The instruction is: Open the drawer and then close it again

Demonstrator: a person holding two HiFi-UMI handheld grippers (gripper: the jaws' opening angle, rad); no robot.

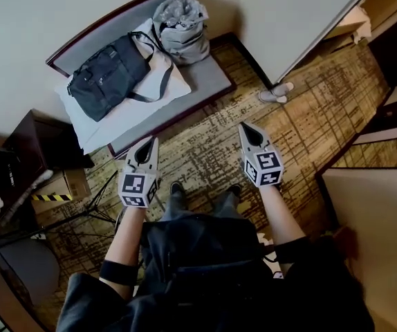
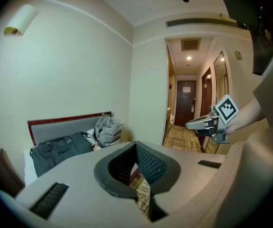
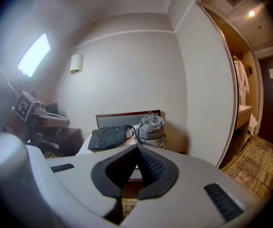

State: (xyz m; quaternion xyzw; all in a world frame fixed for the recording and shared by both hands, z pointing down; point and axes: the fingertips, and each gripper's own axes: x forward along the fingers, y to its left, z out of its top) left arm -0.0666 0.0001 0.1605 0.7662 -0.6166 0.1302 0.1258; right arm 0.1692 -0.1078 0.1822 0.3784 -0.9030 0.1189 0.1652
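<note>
**A:** Patterned carpet (image 1: 205, 147) underfoot, and a grey daybed (image 1: 209, 75) at eleven o'clock with a dark bag (image 1: 108, 75) and a grey backpack (image 1: 180, 23) on it. Where's the drawer?

**B:** No drawer front shows in any view. My guess is the dark cabinet (image 1: 46, 140) at nine o'clock, but I can't tell.

**A:** And the tongs?

**B:** The left tongs (image 1: 147, 144) and right tongs (image 1: 249, 130) hang over the carpet ahead of the person, well apart. Each is pinched closed on nothing.

**A:** How would the drawer handle?

**B:** Probably rigid wood on runners, so its weight is carried. It may stick at the start, and a polished face would be slippery. I'd take it at the pull or top lip, mid-width, so it doesn't skew. One pair of tongs would have to spread first. Closing should need only a flat push at the centre.
</note>
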